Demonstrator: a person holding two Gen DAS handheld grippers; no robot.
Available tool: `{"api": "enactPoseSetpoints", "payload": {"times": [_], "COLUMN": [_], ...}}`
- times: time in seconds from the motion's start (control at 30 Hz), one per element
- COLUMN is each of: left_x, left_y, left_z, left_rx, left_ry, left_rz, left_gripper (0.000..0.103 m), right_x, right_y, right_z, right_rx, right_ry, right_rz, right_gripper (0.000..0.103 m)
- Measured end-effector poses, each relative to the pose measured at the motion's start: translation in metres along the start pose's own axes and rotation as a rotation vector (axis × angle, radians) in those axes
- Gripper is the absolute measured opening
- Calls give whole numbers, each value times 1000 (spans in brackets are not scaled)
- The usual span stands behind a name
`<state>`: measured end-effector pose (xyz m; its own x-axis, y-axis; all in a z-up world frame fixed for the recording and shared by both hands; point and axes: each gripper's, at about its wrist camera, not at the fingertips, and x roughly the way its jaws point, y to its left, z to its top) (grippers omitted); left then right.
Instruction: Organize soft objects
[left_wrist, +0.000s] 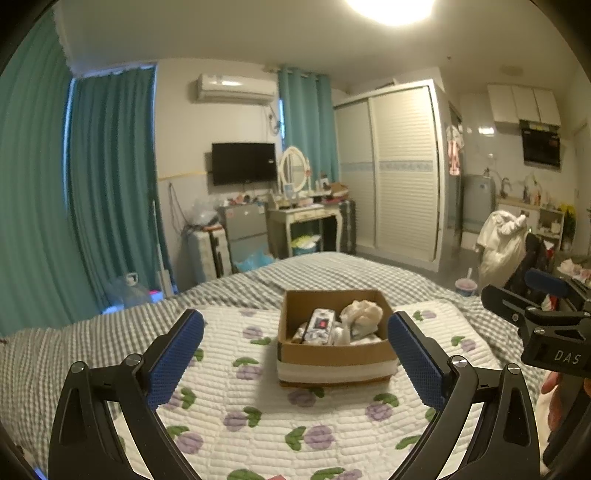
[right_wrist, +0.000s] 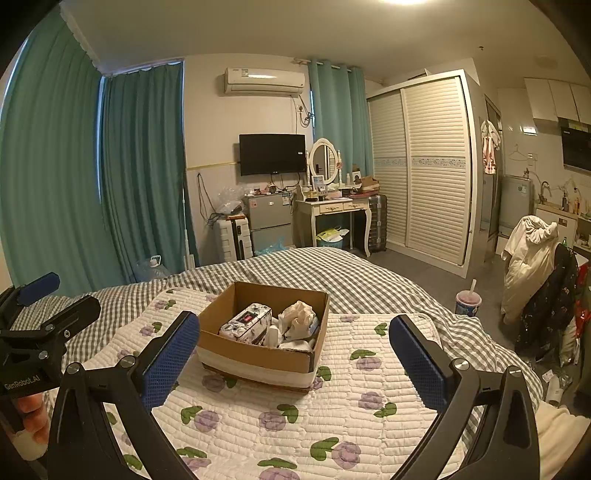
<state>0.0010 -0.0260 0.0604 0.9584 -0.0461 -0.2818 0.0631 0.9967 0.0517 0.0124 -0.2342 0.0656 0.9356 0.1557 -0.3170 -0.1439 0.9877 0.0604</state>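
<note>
A brown cardboard box (left_wrist: 334, 354) with a white band sits on the floral quilt (left_wrist: 258, 417) on the bed. Inside lie a patterned tissue pack (left_wrist: 320, 325), a crumpled cream soft item (left_wrist: 364, 314) and other white soft things. The box also shows in the right wrist view (right_wrist: 258, 360), with the tissue pack (right_wrist: 245, 324) and the cream item (right_wrist: 299, 314). My left gripper (left_wrist: 295, 354) is open and empty, held in front of the box. My right gripper (right_wrist: 295, 358) is open and empty, just short of the box, to the right of the left one.
The quilt lies on a grey checked bedspread (right_wrist: 332, 273). A drink cup with a straw (right_wrist: 468, 301) stands beside the bed's right edge. A chair piled with clothes (right_wrist: 535, 266) stands at the right. A dresser (right_wrist: 332, 210), a small fridge (right_wrist: 267, 218) and a wardrobe (right_wrist: 424, 166) stand beyond.
</note>
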Motion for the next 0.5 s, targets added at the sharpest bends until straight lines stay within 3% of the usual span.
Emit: {"api": "enactPoseSetpoints", "payload": {"times": [0.5], "left_x": [-2], "left_y": [0], "left_z": [-1], "left_rx": [6], "left_ry": [16], "left_rz": [4], "left_gripper": [102], "right_x": [1], "right_y": [-1], "right_z": [0], "right_rx": [0], "right_ry": [3], "right_rz": [-4], "right_gripper": [103]}}
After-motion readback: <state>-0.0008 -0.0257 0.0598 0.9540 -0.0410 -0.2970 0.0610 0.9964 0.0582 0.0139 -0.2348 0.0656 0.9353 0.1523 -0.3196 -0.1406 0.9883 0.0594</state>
